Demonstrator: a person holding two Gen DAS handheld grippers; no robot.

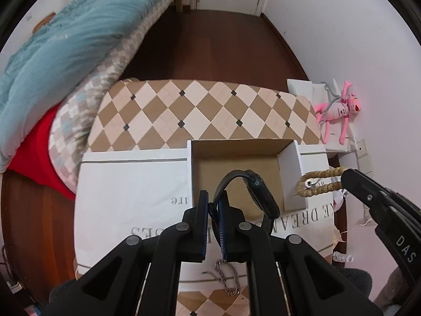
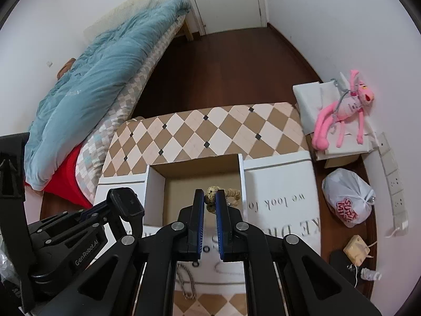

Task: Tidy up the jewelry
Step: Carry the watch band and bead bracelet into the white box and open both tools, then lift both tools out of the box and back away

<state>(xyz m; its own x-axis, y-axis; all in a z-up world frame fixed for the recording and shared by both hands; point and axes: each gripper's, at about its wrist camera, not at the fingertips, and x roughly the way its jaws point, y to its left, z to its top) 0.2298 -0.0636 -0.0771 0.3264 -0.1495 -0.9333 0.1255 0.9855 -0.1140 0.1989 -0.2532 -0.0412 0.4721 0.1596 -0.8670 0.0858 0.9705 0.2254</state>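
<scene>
Left hand-held gripper [image 1: 213, 210] clamped; right hand-held gripper [image 2: 209, 200] clamped.

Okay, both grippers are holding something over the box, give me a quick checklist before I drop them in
1. Left gripper shut on black watch strap: ok.
2. Right gripper shut on beaded bracelet: ok.
3. Open box under the watch: ok.
4. Bracelet over the box: ok.
5. Box floor free of other items: cannot tell, partly hidden.
6. Silver chain left on the white cloth: not ok.

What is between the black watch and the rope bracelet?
Only the open cardboard box: the right wrist view shows the black watch at its left wall and the rope bracelet over its inside.
</scene>
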